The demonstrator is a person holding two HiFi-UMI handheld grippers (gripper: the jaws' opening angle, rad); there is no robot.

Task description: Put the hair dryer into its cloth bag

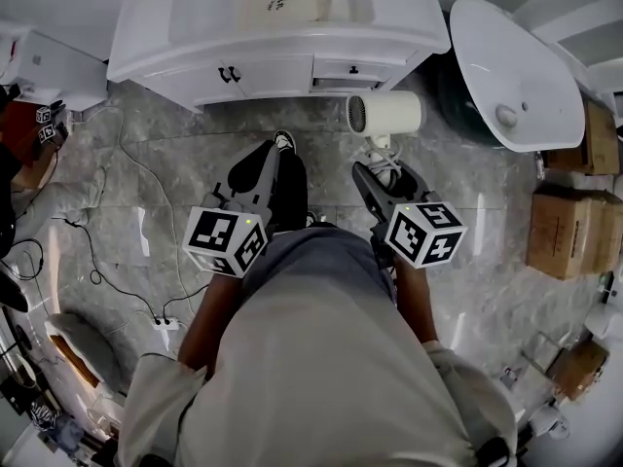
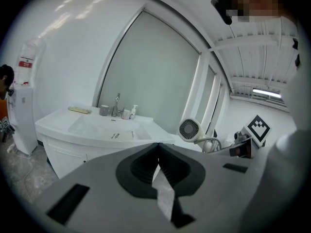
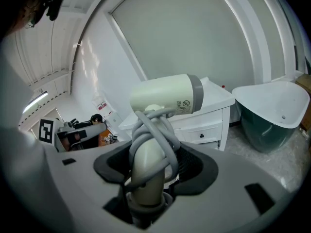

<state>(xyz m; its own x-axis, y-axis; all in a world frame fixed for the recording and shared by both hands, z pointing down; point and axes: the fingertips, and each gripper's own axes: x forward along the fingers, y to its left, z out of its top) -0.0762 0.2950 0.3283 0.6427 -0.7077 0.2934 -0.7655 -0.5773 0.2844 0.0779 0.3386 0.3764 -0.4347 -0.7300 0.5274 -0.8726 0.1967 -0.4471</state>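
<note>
Head view, read left to right. At far left a power strip (image 1: 165,324) and its thin cables lie on the marble floor (image 1: 487,290), well apart from the work.

The left gripper (image 1: 265,163) is carried in front of the person's body, pointing toward the white vanity cabinet (image 1: 273,27). In the left gripper view its jaws are pressed together. A pale sliver shows in the slot behind the pads, and whether it is cloth or floor cannot be told. This hand probably stays clenched and idle because it is reserved for the bag.

The right gripper (image 1: 370,171) is clamped on the handle of the hair dryer (image 1: 384,113). The cream barrel stands above the jaws and lies crosswise, just in front of the vanity's drawers. In the right gripper view the grey cord (image 3: 153,130) is wound round the handle, inside the grip. Holding there likely keeps the cord from unravelling and leaves the bulky barrel free to enter a bag first.

Further right stand a white tub (image 1: 506,66) with a dark green underside, then stacked cardboard boxes (image 1: 565,227).

No cloth bag can be identified in any view, so bagging has apparently not begun. Finding and opening the bag is the next requirement.
</note>
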